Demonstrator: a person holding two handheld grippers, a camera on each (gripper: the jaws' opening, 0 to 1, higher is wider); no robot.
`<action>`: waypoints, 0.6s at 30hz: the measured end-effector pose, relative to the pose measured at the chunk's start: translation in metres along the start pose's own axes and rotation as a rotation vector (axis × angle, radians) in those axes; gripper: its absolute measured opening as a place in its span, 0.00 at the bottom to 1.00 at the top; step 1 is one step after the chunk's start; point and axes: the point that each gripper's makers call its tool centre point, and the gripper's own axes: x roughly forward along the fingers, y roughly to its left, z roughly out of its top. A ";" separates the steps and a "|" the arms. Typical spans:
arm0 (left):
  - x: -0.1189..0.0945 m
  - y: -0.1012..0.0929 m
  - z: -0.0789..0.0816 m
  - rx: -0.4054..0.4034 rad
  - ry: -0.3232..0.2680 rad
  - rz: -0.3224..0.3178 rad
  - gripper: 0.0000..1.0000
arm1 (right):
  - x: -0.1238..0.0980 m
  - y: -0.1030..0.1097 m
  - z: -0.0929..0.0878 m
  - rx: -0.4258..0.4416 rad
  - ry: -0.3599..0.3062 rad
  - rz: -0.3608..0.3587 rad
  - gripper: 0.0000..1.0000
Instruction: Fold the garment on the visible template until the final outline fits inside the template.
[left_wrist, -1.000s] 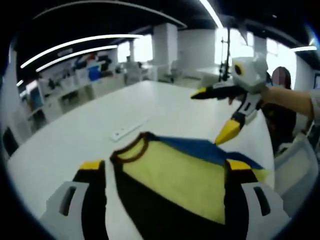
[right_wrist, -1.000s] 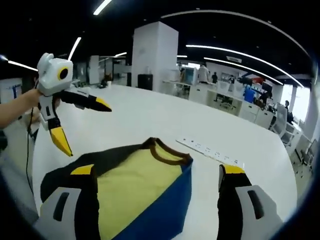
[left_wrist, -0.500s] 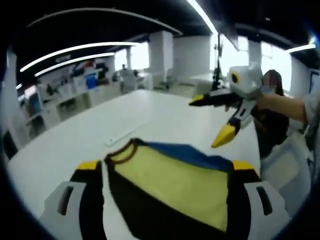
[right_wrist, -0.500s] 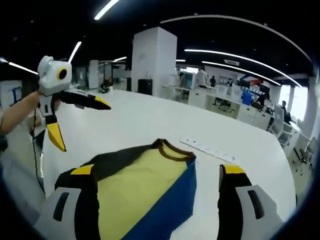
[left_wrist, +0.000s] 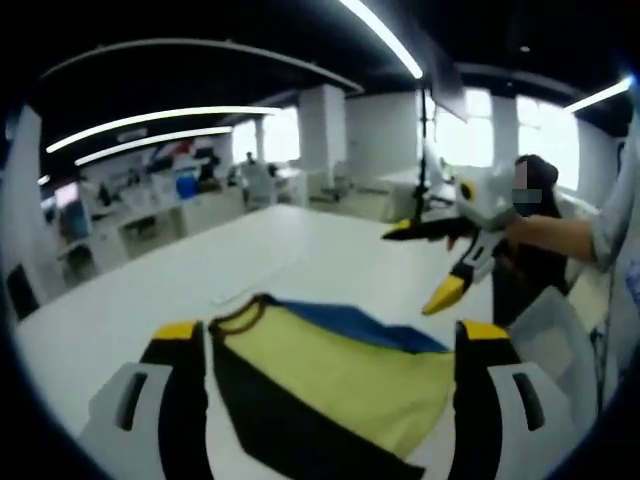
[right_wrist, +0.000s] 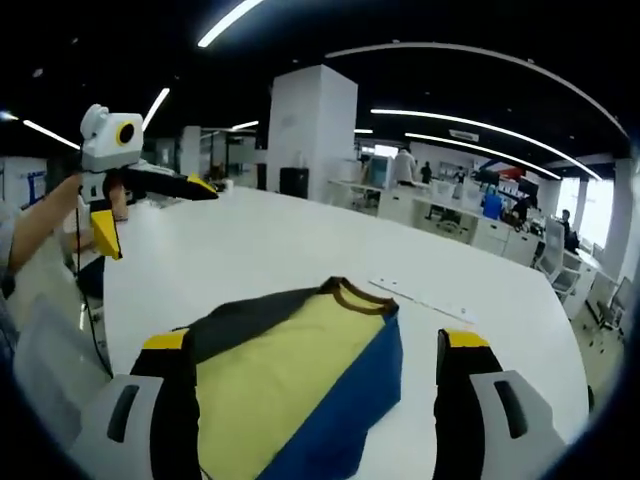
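Hovering above the bench (right_wrist: 300, 250), the right hand-held gripper (right_wrist: 315, 375) stands with its jaws wide apart and grips nothing; the garment (right_wrist: 290, 385) lies between and below them without visible contact. The left hand-held gripper (left_wrist: 325, 370) is in the same condition in its own view: jaws spread wide, nothing held, the garment (left_wrist: 330, 370) lying beneath. Each one also shows raised in the air in the other's view, the left one (right_wrist: 130, 195) held by a hand (right_wrist: 70, 195), again with jaws parted and empty.

The garment is a knit top in yellow, blue and black panels with a brown ribbed collar (right_wrist: 362, 295). It rests on the white bench already folded into a compact shape. A white power strip (right_wrist: 425, 298) lies beyond the collar, well apart from the cloth. No template outline can be made out on the bench surface.

Judgement on handling: the cloth is light, soft and limp, with no stiffness of its own; it will drape and drag if lifted by one point. Best holds are the outer edges or corners of the fold, pinched with both jaws through all layers, one on each side, so the layers travel together and do not slide apart.
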 end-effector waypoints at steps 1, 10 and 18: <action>-0.005 -0.003 0.001 0.007 -0.005 0.003 1.00 | -0.003 0.001 -0.002 -0.004 0.003 -0.004 0.98; -0.038 -0.020 0.004 0.042 -0.038 0.033 1.00 | -0.040 0.001 -0.027 0.055 0.001 -0.085 0.83; -0.056 -0.033 -0.001 0.029 -0.044 0.039 1.00 | -0.056 0.021 -0.077 0.102 0.093 -0.082 0.83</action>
